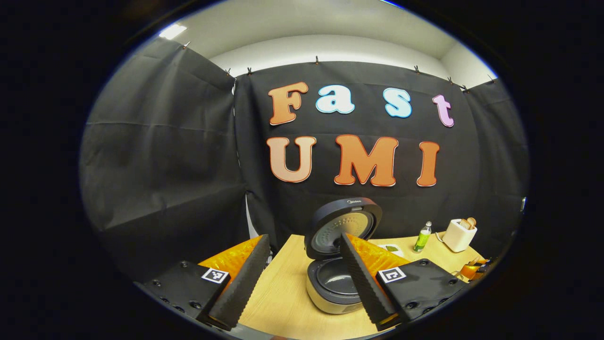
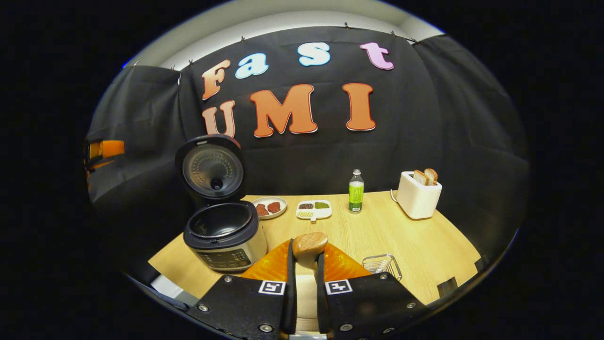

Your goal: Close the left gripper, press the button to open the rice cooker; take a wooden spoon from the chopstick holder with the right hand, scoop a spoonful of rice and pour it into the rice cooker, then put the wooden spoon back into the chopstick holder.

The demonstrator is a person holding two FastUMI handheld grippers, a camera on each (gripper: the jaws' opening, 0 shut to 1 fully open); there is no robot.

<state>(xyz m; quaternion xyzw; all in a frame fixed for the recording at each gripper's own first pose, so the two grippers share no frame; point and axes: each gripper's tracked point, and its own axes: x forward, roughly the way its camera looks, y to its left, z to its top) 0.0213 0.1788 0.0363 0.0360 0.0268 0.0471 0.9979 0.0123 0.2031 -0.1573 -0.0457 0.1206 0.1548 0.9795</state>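
The rice cooker (image 2: 224, 233) stands on the table's left side with its lid (image 2: 212, 170) swung up and the dark inner pot bare. My right gripper (image 2: 306, 255) is shut on the wooden spoon (image 2: 309, 244), whose rounded end sticks out past the fingertips, right of the cooker. The wire chopstick holder (image 2: 383, 265) sits just right of this gripper. In the left gripper view my left gripper (image 1: 304, 238) stands open and raised, fingers wide apart with nothing between them. The open rice cooker (image 1: 337, 278) lies beyond and below them.
A plate with red pieces (image 2: 269, 207), a white divided dish of grains (image 2: 314, 209), a green-labelled bottle (image 2: 356, 191) and a white toaster (image 2: 418, 193) with bread line the back of the wooden table (image 2: 424, 245). Black cloth walls close in behind and on both sides.
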